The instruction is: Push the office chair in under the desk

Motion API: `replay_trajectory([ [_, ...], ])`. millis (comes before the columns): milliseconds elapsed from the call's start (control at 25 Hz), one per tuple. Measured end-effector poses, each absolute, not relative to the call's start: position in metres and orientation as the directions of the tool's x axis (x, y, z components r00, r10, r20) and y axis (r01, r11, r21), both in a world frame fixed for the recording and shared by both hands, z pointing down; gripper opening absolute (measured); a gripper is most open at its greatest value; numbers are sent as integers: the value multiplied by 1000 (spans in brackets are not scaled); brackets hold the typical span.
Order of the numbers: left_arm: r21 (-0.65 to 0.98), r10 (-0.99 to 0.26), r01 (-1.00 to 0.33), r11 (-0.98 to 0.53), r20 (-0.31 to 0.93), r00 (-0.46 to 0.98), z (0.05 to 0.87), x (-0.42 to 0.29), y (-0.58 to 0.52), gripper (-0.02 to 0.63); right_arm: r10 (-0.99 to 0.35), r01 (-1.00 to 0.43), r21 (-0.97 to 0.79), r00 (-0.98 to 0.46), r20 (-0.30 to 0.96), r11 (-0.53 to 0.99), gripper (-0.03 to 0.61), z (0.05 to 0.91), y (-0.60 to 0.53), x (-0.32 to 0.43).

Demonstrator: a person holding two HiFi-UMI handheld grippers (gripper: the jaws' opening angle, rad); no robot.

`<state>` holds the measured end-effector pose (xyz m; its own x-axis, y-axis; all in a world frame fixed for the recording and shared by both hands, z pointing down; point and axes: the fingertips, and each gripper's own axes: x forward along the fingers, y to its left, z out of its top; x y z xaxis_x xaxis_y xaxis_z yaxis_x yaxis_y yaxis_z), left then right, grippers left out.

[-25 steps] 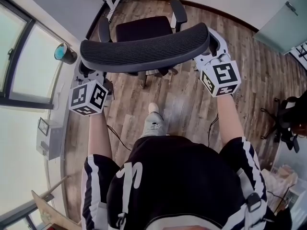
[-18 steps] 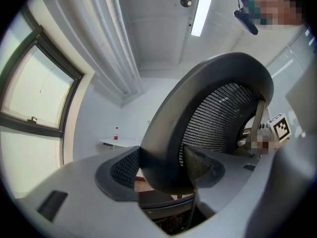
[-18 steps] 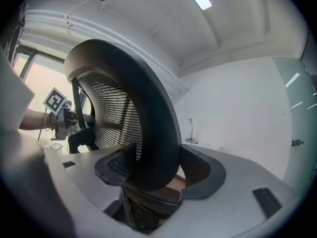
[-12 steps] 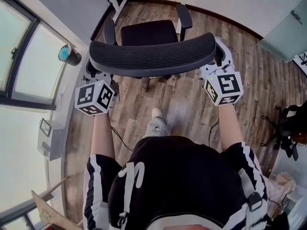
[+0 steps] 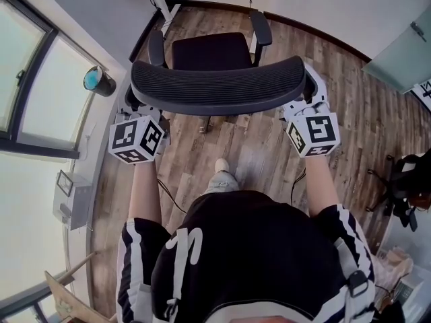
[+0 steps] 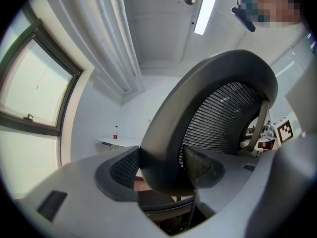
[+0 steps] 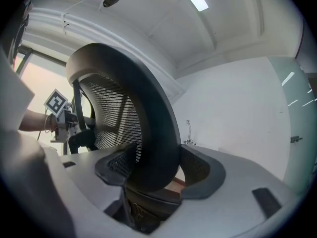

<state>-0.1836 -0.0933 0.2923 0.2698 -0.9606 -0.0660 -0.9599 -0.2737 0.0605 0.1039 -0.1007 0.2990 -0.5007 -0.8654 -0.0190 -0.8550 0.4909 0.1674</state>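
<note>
**Left gripper** (image 5: 139, 108): jaws are clamping the left edge of the office chair (image 5: 215, 86) backrest, with nothing else between them.

**Office chair:** it is standing on the wood floor (image 5: 269, 147), seat facing the far wall. It is not yet under the tabletop (image 6: 121, 143), which is showing far off.

**Right gripper** (image 5: 306, 93): jaws are clamping the backrest's right edge likewise.

**Hazards, as judged:**
- Uneven pushing risks swivelling the chair off line.
- The armrests (image 5: 156, 46) risk catching the tabletop edge.
- The jaws risk slipping off the curved rim.

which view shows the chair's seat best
The head view: the seat shows from above, beyond the backrest. Both gripper views are filled mainly by the backrest's rim and mesh; little seat shows.
</note>
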Motion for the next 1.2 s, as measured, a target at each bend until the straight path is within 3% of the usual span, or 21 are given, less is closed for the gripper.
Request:
replay_trajectory([
  [1200,91,-945,-944,-318,-105,308,293,-222,-146,276,-877,-866,161,-480,-12,473,276,297,-152,66],
])
